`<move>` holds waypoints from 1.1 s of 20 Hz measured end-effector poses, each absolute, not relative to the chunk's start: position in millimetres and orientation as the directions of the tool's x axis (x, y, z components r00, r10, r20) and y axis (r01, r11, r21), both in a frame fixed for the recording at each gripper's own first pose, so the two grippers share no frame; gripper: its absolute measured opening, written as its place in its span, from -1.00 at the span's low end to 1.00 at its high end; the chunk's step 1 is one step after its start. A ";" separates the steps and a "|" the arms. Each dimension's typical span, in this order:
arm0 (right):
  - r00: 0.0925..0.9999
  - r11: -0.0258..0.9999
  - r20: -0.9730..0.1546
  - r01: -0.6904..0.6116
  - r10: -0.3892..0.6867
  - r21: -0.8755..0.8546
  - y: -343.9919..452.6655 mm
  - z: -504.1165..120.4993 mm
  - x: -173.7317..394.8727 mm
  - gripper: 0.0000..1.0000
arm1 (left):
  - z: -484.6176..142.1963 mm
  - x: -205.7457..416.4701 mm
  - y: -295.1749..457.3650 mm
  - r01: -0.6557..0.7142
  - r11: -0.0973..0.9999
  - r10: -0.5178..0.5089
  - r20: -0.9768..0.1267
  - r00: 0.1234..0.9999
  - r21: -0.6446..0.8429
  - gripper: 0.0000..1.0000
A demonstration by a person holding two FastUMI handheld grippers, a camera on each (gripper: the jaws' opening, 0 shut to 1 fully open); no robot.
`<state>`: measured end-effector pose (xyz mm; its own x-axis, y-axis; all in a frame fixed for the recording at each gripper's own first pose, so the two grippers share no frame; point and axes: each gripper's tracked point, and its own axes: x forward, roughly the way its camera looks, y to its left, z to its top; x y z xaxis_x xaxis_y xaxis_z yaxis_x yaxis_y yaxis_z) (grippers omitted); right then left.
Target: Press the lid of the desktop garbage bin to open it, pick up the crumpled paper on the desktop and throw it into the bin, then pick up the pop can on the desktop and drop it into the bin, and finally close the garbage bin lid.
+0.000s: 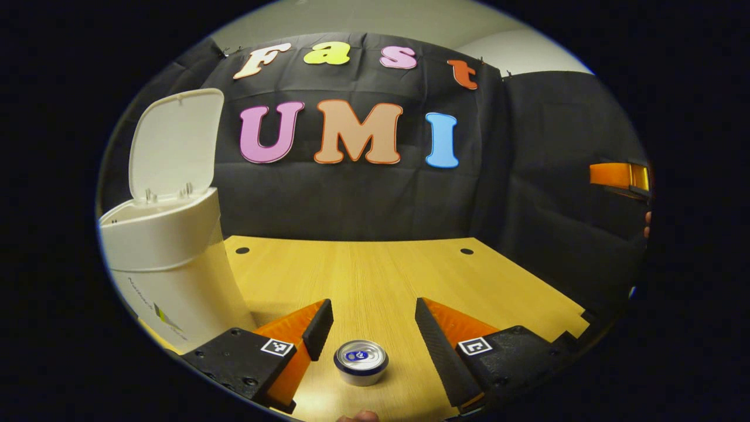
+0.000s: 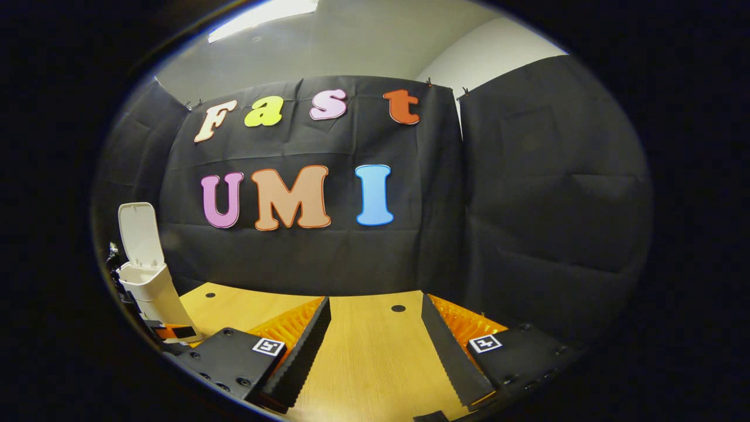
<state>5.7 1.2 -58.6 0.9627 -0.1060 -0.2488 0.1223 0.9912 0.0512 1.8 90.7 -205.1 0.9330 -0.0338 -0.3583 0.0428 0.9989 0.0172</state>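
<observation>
Bin (image 1: 167, 258) lid (image 1: 173, 143) up. No crumpled paper on table (image 1: 375, 275), probably binned. Can (image 1: 361, 361) upright on table between left gripper (image 1: 369, 328) wide fingers, ungrasped. Right gripper (image 2: 375, 346) wide, empty. Left: can drop, lid closing.

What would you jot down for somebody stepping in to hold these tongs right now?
Left tongs: open, both fingers apart and either side of the pop can, not touching it.
Right tongs: open, holding nothing, over bare tabletop.
Garbage bin: stands on the desk to the left, lid flipped up.
Pop can: upright on the desk, near the front edge.
Done: lid opened. No crumpled paper is visible on the desk, so it is probably in the bin already; the inside is hidden.
Left: close on the can, drop it in the bin, shut the lid.
</observation>
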 end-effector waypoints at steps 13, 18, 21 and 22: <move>0.941 0.990 -0.316 0.137 -0.124 0.020 3.9 -82.2 -15.4 0.95 | -320.2 -13.7 107.2 0.039 0.999 -0.025 -0.591 0.806 0.011 0.75; 0.944 0.994 -0.319 0.102 -0.086 0.034 24.2 -85.4 -7.7 0.96 | -262.8 -2.6 98.9 0.096 0.994 -0.058 -0.504 0.862 0.049 0.52; 0.948 0.996 -0.315 0.064 -0.043 0.058 43.4 -88.1 -0.2 0.96 | -208.9 15.6 96.2 0.115 0.991 -0.077 -0.412 0.908 0.067 0.51; 0.949 0.997 -0.314 0.050 -0.028 0.064 50.1 -89.3 2.0 0.96 | -186.4 22.3 93.8 0.121 0.991 -0.090 -0.364 0.927 0.062 0.51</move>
